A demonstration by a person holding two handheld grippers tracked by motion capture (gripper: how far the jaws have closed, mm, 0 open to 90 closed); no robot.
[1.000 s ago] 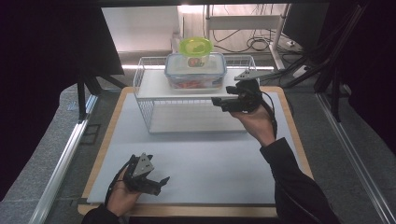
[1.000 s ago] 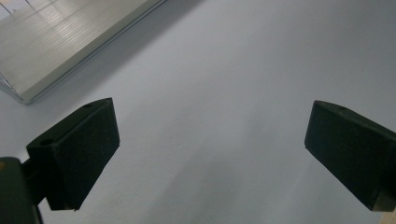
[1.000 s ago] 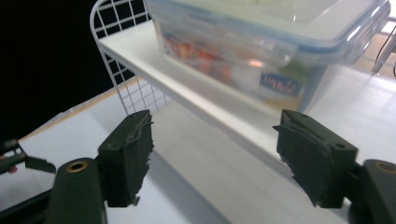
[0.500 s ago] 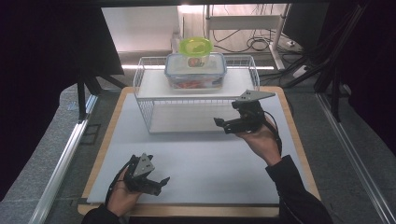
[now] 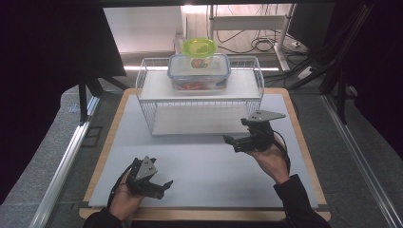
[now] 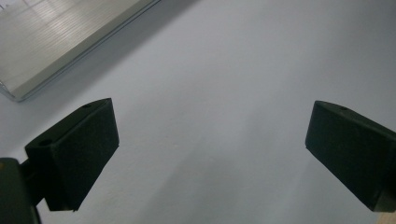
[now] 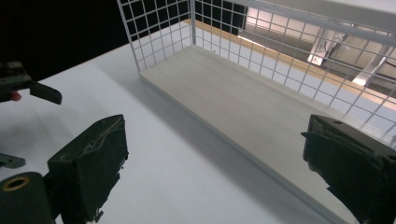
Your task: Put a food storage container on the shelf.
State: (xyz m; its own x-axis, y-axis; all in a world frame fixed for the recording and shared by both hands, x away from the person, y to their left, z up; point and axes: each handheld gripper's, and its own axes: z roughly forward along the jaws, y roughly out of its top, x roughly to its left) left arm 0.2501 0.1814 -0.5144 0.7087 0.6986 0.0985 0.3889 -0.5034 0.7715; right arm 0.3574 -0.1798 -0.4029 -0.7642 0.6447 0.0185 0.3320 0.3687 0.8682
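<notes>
Both my tongs are released and empty: left gripper (image 5: 164, 185) low over the mat (image 5: 204, 161), right gripper (image 5: 230, 140) facing the wire rack (image 5: 199, 102); the lidded container (image 5: 198, 71) apparently rests on top.

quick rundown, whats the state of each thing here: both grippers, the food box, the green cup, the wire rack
left gripper: open, empty, low over the white mat
right gripper: open, empty, in front of the rack
food container: lid on, sitting on the rack's top shelf
green-lidded cup: upright, lid on, behind the container
wire rack: upright, lower shelf bare
</notes>
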